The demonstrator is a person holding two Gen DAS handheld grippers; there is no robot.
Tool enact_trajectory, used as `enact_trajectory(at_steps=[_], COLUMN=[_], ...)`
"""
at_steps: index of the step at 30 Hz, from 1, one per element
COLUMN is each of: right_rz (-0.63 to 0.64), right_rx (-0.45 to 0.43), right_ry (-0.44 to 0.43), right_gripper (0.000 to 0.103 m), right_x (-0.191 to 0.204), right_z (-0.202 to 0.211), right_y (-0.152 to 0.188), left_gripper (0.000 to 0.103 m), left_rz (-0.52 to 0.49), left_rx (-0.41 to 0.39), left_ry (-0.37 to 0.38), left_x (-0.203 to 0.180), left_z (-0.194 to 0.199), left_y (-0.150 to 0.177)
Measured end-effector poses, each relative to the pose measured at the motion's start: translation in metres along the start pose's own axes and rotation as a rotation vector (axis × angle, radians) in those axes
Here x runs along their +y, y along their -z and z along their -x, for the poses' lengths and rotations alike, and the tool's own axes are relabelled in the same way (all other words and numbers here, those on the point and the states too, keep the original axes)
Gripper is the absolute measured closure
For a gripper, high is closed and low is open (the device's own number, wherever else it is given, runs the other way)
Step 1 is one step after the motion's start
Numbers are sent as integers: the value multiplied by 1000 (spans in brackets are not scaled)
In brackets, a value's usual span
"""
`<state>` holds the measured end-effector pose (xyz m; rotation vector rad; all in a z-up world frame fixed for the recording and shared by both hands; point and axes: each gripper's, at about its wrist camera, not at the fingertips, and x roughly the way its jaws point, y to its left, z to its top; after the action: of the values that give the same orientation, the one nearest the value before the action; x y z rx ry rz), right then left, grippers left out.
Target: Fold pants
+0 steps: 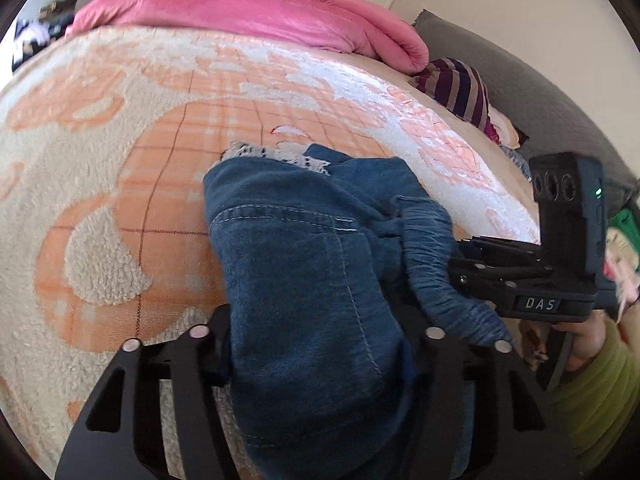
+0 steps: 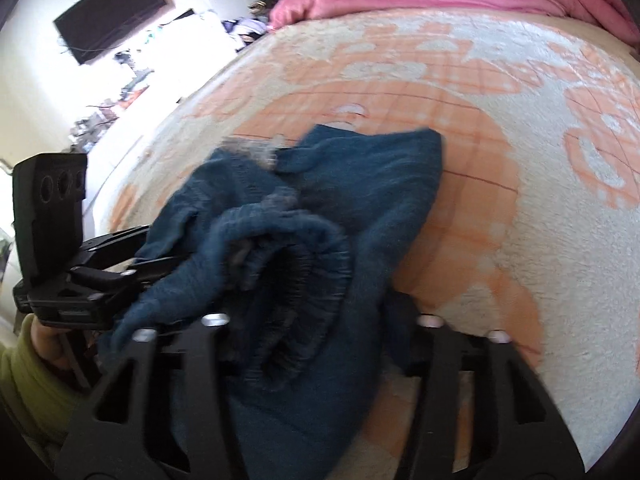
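Blue denim pants (image 1: 300,240) lie bunched on the bed, with a stitched pocket showing and white lace at the far end. My left gripper (image 1: 320,336) sits low in the left wrist view; the denim fills the whole gap between its fingers, which press on it. My right gripper (image 1: 456,260) comes in from the right and pinches the gathered elastic waistband. In the right wrist view the pants (image 2: 360,184) are crumpled, the ruffled waistband opening lies between the right gripper (image 2: 320,328) fingers, and the left gripper (image 2: 148,268) grips the cloth from the left.
A fluffy cream and orange blanket (image 1: 120,160) covers the bed. A pink duvet (image 1: 240,12) lies along the far edge, with a striped garment (image 1: 460,84) and a grey headboard (image 1: 520,80) at the right. A hand in a green sleeve (image 1: 600,392) holds the right gripper. A television (image 2: 112,16) hangs on the wall.
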<state>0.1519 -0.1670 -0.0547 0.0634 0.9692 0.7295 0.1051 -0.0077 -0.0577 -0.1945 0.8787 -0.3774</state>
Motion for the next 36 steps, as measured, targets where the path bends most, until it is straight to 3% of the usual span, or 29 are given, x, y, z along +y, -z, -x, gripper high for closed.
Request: enact_trajectory(at_steps=[3,9,29,36], right_rz=[42,78,144,111], right_rx=[-38,-98,-215,-173], right_ry=[31,63,125,141], right_gripper=[83,89,90,90], right_x=[10,22,17,-6], right_z=[8,24,42,10], right_y=[2,-2,-60,-87], left_gripper=[54,57,59,59], left_rz=[-35,-32,-106,-77], left_rx=[-22,-51,-129,-121], left_ry=[-22,12,-9,-37], left_x=[-8,-11,-27,-9], left_z=[7,20,23,-3], left_y=[1,-8,-76,-94])
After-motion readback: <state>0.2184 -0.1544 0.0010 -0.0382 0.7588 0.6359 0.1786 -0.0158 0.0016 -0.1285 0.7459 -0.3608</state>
